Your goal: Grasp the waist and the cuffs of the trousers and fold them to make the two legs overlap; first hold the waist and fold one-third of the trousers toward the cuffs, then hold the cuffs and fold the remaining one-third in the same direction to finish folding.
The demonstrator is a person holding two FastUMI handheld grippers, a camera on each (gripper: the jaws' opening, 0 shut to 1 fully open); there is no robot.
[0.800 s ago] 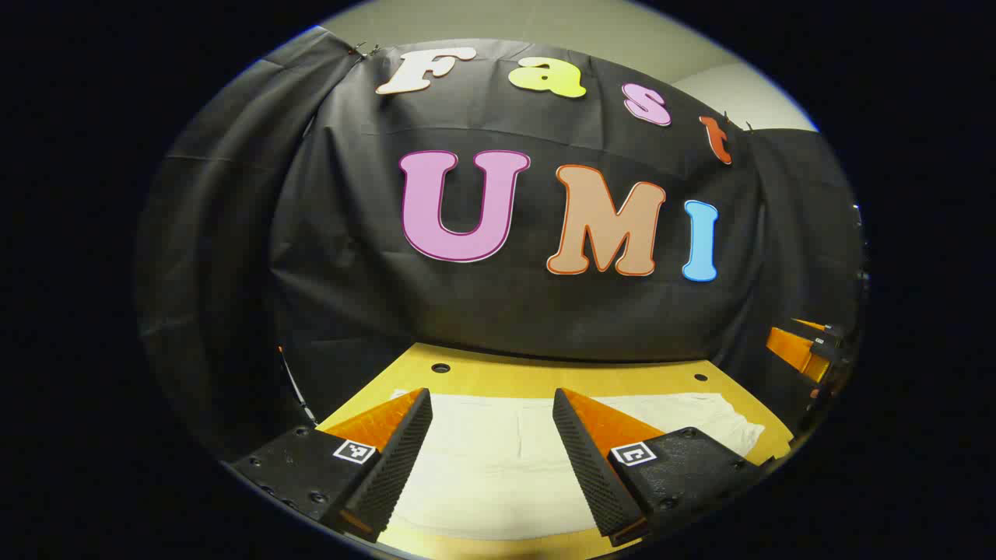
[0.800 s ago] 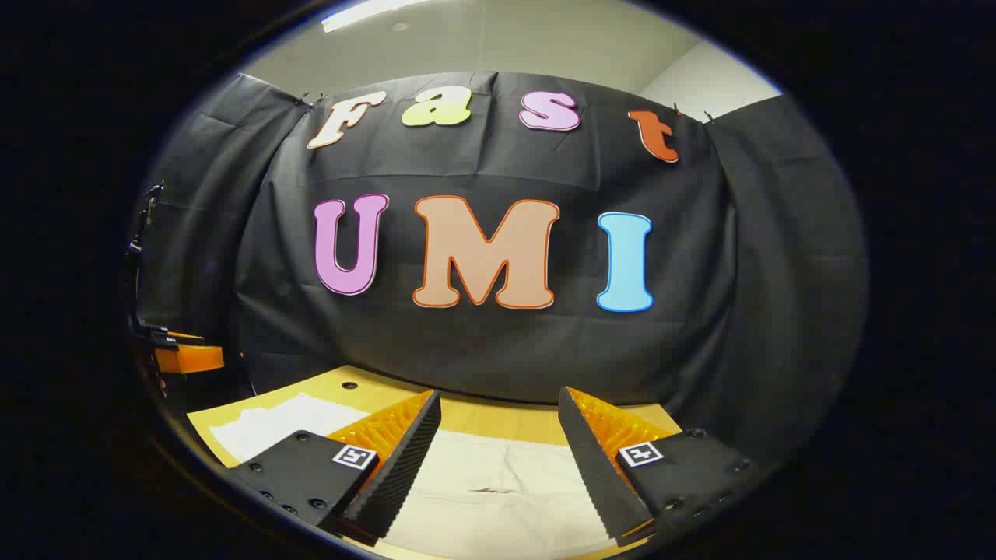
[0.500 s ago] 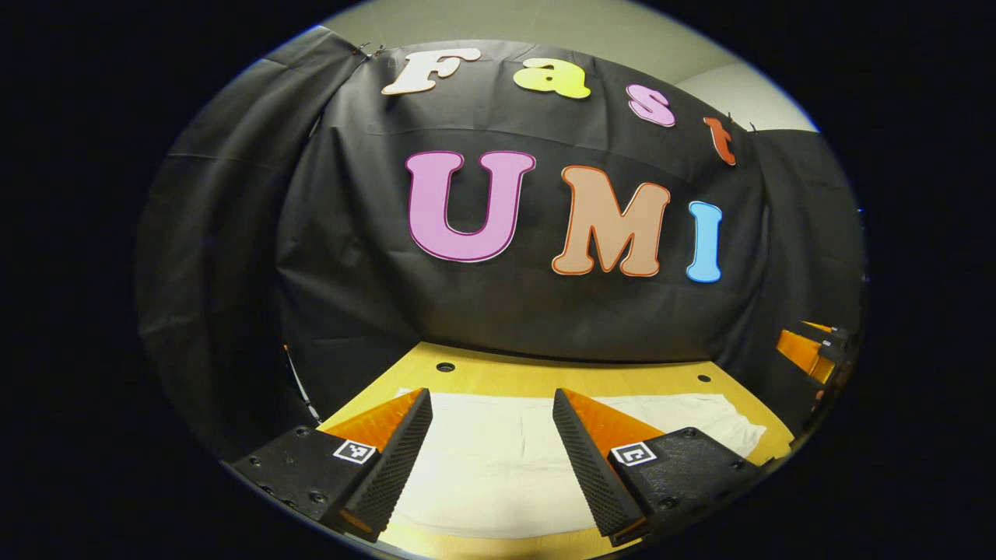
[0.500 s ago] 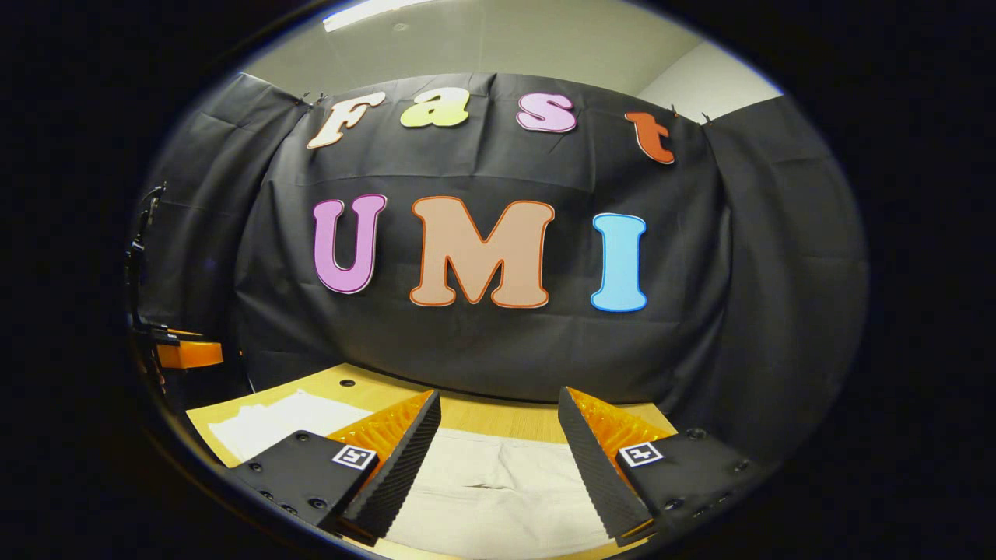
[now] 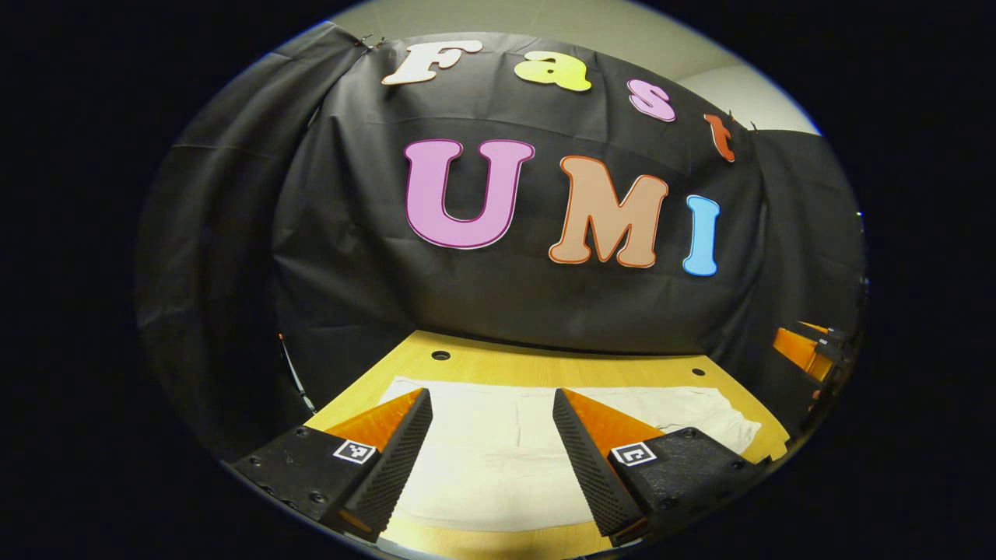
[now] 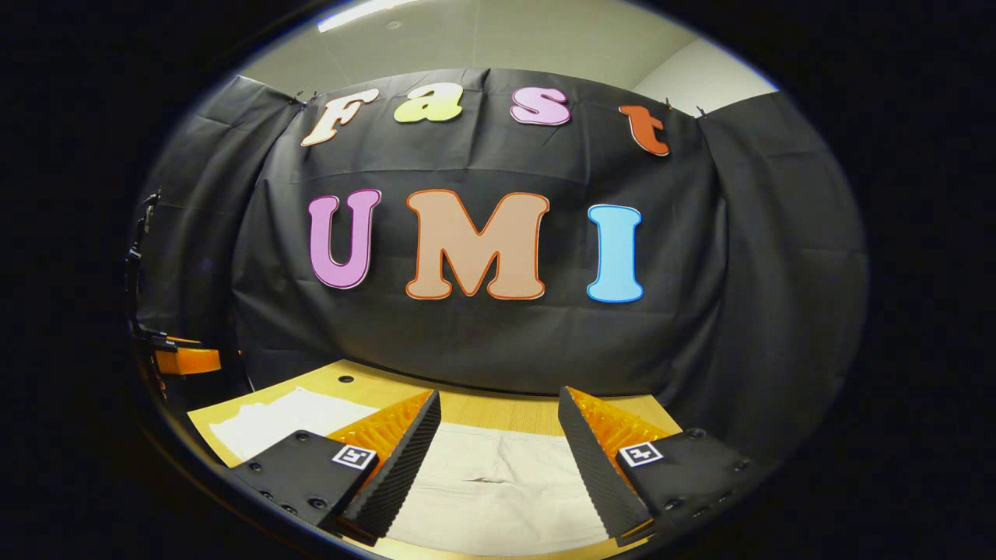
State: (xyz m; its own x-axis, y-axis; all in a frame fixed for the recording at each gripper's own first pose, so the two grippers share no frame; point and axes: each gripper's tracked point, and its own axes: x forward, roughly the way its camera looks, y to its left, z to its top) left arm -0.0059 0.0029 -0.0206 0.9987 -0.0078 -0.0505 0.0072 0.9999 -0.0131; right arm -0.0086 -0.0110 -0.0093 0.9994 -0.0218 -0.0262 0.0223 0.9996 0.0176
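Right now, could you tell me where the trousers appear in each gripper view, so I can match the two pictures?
Left gripper view: the trousers lie flat across the lower middle, spreading right past the left gripper.
Right gripper view: the trousers run from lower left to bottom centre, under the right gripper.
Shared landmark: the wooden table beneath them, against the black cloth wall.

I see my right gripper (image 6: 498, 459) held above the pale trousers (image 6: 490, 490), its two fingers wide apart with nothing between them. The trousers lie flat on the yellow table (image 6: 366, 381), stretching off to the left. Far left of the trousers, the other gripper (image 6: 183, 358) pokes in.
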